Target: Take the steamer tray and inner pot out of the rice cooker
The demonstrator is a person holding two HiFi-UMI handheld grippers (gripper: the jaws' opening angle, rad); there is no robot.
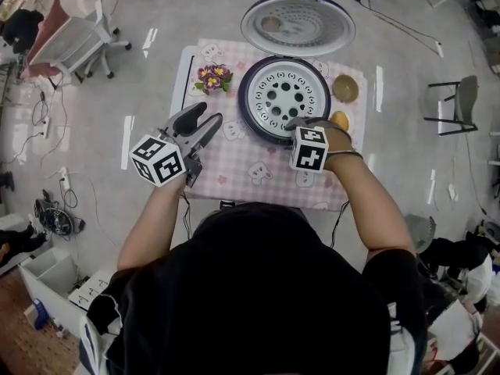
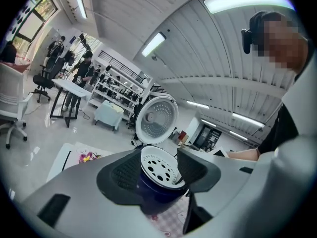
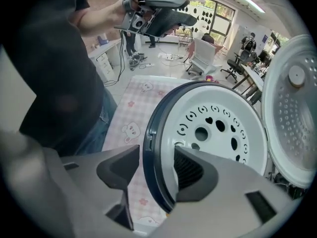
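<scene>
1. The round dark-blue rice cooker (image 1: 244, 104) stood on a pink checked tablecloth (image 1: 258, 170), with its white hinged lid (image 1: 297, 26) raised at the far side.
2. The white perforated steamer tray (image 3: 208, 100) sat inside the cooker, level with its rim.
3. The right gripper (image 3: 156, 157) was at the cooker's near edge. Its jaws were apart and straddled the rim, one outside the blue wall and one over the tray.
4. The left gripper (image 1: 209, 114) hung above the cloth, left of the cooker, jaws apart with nothing between them.
5. A small bunch of purple flowers (image 1: 212, 76) lay beside the cooker.
</scene>
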